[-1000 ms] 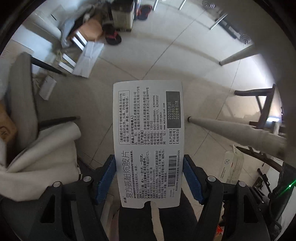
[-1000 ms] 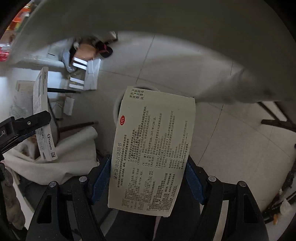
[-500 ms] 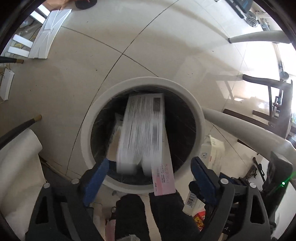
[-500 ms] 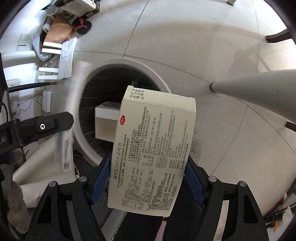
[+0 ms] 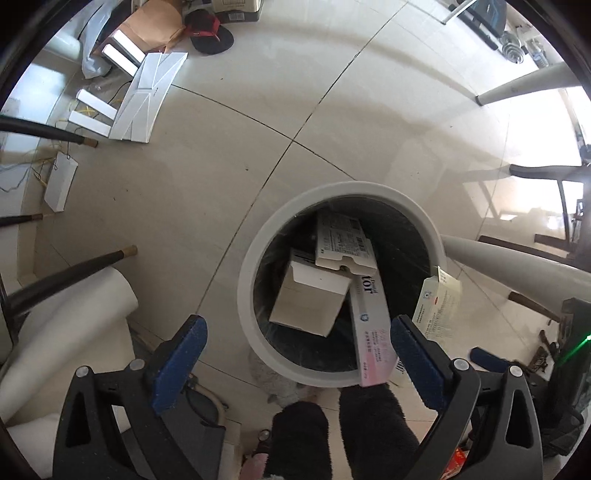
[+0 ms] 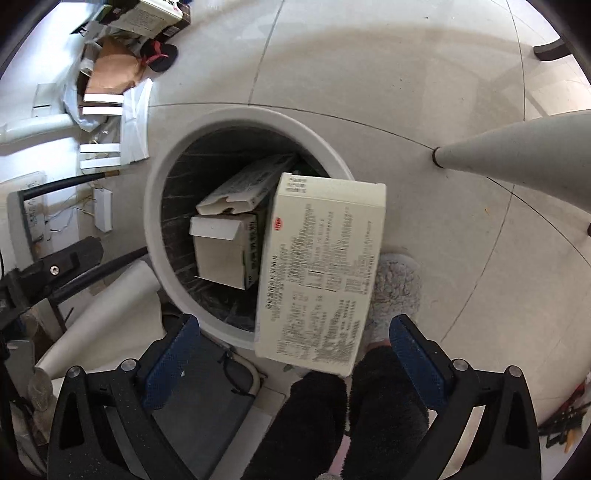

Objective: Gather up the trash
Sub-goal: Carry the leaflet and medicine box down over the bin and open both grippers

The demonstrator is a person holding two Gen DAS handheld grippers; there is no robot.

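A round bin with a white rim (image 5: pixel 251 266) stands on the tiled floor and holds several cartons. The flat white medicine box (image 5: pixel 343 243) lies loose on top of them, beside a long pink-and-white box (image 5: pixel 373 332). My left gripper (image 5: pixel 299 354) hangs over the bin's near edge, its jaws opening with nothing between them. In the right wrist view, a cream medicine box (image 6: pixel 321 273) is motion-blurred over the bin rim (image 6: pixel 155 206). It sits between the jaws of my right gripper (image 6: pixel 295 350), which are opening, and the blue pads (image 6: pixel 417 350) stand clear of it.
Pale table legs (image 5: pixel 517 85) (image 6: pixel 517 144) slant in at the right. Flattened white packaging (image 5: pixel 147 96), brown paper and a black slipper (image 5: pixel 210 33) lie at the far left. A white roll (image 5: pixel 74 310) lies near left. A person's dark fleece legs (image 6: pixel 351 413) and a grey fluffy slipper (image 6: pixel 395 291) are below.
Both grippers came down over the bin. The left jaws opened and the flat white box dropped into the bin. The right jaws opened off the cream box, which is now loose and blurred.
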